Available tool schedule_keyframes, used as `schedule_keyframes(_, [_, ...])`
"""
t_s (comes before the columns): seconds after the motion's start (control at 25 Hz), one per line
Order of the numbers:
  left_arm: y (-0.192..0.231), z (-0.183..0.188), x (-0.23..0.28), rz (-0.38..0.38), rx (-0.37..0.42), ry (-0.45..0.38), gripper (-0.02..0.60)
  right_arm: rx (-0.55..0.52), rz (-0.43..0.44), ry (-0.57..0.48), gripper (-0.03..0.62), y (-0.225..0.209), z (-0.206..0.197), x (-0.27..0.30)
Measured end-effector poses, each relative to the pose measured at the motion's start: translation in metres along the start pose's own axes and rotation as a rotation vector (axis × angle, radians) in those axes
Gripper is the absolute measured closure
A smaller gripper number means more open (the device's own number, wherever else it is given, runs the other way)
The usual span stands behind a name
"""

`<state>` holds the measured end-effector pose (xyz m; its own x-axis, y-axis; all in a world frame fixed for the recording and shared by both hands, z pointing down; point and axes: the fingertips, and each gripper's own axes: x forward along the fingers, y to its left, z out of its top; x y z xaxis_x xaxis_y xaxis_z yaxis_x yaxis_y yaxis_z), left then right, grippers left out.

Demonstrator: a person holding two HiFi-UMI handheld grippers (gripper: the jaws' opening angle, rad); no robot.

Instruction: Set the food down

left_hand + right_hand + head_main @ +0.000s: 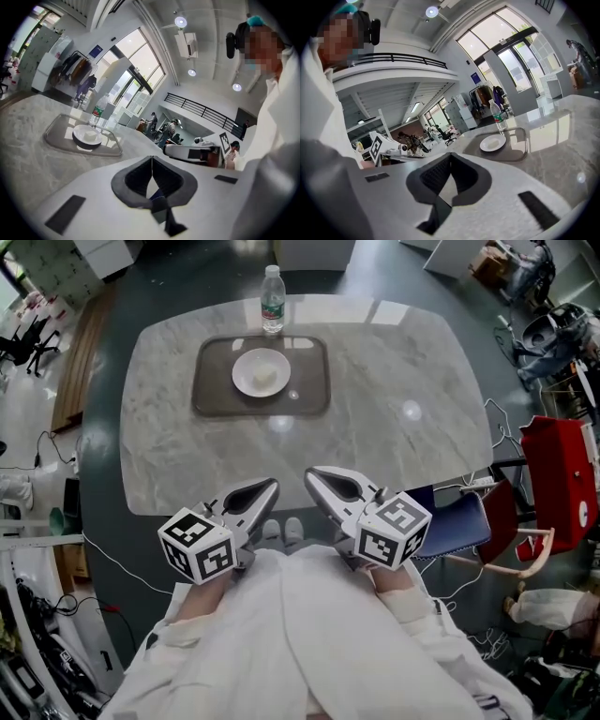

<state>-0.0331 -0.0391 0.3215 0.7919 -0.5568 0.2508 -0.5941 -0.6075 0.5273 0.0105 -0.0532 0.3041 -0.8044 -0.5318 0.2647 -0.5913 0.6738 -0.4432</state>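
A pale lump of food lies on a white plate on a grey tray at the far side of the marble table. Both grippers hover over the table's near edge, well short of the tray. My left gripper is shut with nothing between its jaws, and so is my right gripper. In the left gripper view the shut left gripper points toward the plate and tray. The right gripper view shows the shut right gripper, with the plate on the tray beyond.
A water bottle stands just behind the tray, and is also seen as the bottle and the bottle. A blue seat and a red chair stand at the table's right. Cables lie on the floor at the left.
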Motion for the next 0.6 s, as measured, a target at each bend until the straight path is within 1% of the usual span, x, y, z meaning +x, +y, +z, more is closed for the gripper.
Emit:
schedule_keyframes(0.08, [-0.001, 0.000, 0.002, -0.002, 0.013, 0.007, 0.565, -0.003, -0.002, -0.001, 0.591, -0.003, 0.003, 0.000])
schedule_keyframes(0.36, [-0.001, 0.001, 0.008, -0.020, 0.017, 0.015, 0.565, -0.026, -0.004, 0.005, 0.591, -0.006, 0.004, 0.002])
schedule_keyframes(0.52, [-0.004, 0.003, 0.012, -0.029, 0.044, 0.022, 0.565, -0.027, -0.027, 0.002, 0.591, -0.016, 0.007, -0.002])
schedule_keyframes(0.6, [-0.003, 0.004, 0.014, -0.033, 0.042, 0.025, 0.565, -0.027, -0.032, 0.005, 0.591, -0.017, 0.005, -0.001])
